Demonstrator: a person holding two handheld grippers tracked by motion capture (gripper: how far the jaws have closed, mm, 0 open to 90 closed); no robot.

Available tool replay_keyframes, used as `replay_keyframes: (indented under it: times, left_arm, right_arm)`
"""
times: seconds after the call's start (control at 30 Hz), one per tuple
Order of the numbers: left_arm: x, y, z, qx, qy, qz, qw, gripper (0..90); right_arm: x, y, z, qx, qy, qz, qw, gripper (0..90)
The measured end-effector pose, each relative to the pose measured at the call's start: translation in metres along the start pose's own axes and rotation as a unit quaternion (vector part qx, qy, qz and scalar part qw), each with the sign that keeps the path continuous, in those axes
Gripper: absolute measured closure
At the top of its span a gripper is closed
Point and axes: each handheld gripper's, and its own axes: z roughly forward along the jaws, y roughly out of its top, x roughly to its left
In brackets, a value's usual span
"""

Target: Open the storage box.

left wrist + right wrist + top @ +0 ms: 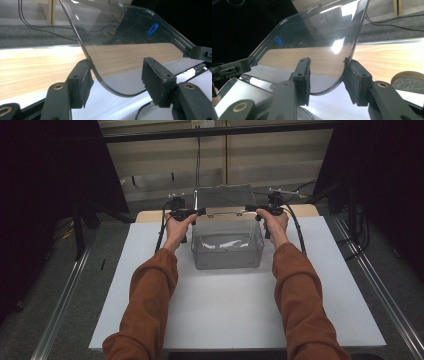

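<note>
A clear plastic box [227,251] stands on the white table top [225,305], and its clear lid [222,196] is tilted up behind it. My left gripper [200,211] is at the lid's left corner and my right gripper [250,209] at its right corner. In the left gripper view the lid's [130,45] rounded corner lies between my jaws [116,75]; it rests against the left pad [83,80], with a wide gap to the right one. In the right gripper view the lid [312,37] touches the right pad [355,80] of my gripper [329,77], clear of the left pad.
A wooden strip [150,215] runs along the table's far edge. Cables [197,155] lie on the floor beyond it, and metal rails [65,290] flank the table. The other gripper shows at each gripper view's edge [202,52] [229,68].
</note>
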Motion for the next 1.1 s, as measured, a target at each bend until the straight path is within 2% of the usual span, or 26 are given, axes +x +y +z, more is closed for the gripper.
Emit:
replay_keyframes:
  times: [0.13,0.27,0.37,0.53,0.63,0.73,0.8,0.83,0.87,0.93,1.03,1.1]
  left_arm:
    - [0.0011,-0.0006,0.0007,-0.001,-0.001,-0.004,1.0000,40.9]
    - [0.0007,-0.0011,0.0013,-0.001,0.014,-0.004,0.9999,35.2]
    - [-0.0007,-0.0005,0.0003,0.000,0.019,0.010,0.9998,34.8]
    - [-0.0001,-0.0011,0.0006,-0.002,0.015,0.001,0.9999,34.7]
    - [-0.0002,-0.0012,0.0008,-0.002,0.015,0.000,0.9999,34.4]
    - [0.0003,-0.0013,0.0011,-0.001,0.014,-0.003,0.9999,33.4]
    - [0.0005,-0.0014,0.0009,0.001,0.012,-0.001,0.9999,32.2]
    - [0.0004,-0.0015,0.0012,0.000,0.006,-0.003,1.0000,35.4]
    - [-0.0004,-0.0021,0.0020,-0.004,0.005,0.001,1.0000,33.3]
    - [-0.0017,-0.0024,0.0026,-0.002,0.008,0.010,0.9999,34.9]
    - [-0.0016,-0.0041,0.0045,-0.012,0.014,0.006,0.9998,31.7]
    - [-0.0026,-0.0039,0.0044,-0.015,0.016,0.019,0.9996,30.8]
  right_arm:
    - [0.0023,-0.0009,0.0009,-0.004,-0.006,-0.016,0.9998,52.2]
    - [0.0037,-0.0035,0.0045,-0.003,-0.011,0.003,0.9999,44.6]
    - [0.0008,-0.0054,0.0059,-0.003,-0.004,0.024,0.9997,41.9]
    - [0.0024,-0.0062,0.0072,-0.006,-0.009,0.020,0.9997,39.9]
    - [0.0024,-0.0065,0.0077,-0.005,-0.011,0.027,0.9996,38.0]
    - [0.0025,-0.0082,0.0084,-0.007,-0.019,0.031,0.9993,31.8]
    - [0.0036,-0.0080,0.0083,-0.009,-0.031,0.019,0.9993,30.1]
    - [0.0041,-0.0076,0.0080,-0.008,-0.038,0.011,0.9992,29.1]
    - [0.0042,-0.0074,0.0076,-0.009,-0.035,0.013,0.9992,28.0]
    - [0.0040,-0.0066,0.0064,-0.012,-0.033,0.011,0.9993,28.7]
    - [0.0050,-0.0048,0.0042,-0.020,-0.031,0.001,0.9993,26.2]
    - [0.0066,-0.0029,0.0019,-0.023,-0.028,-0.016,0.9992,24.3]
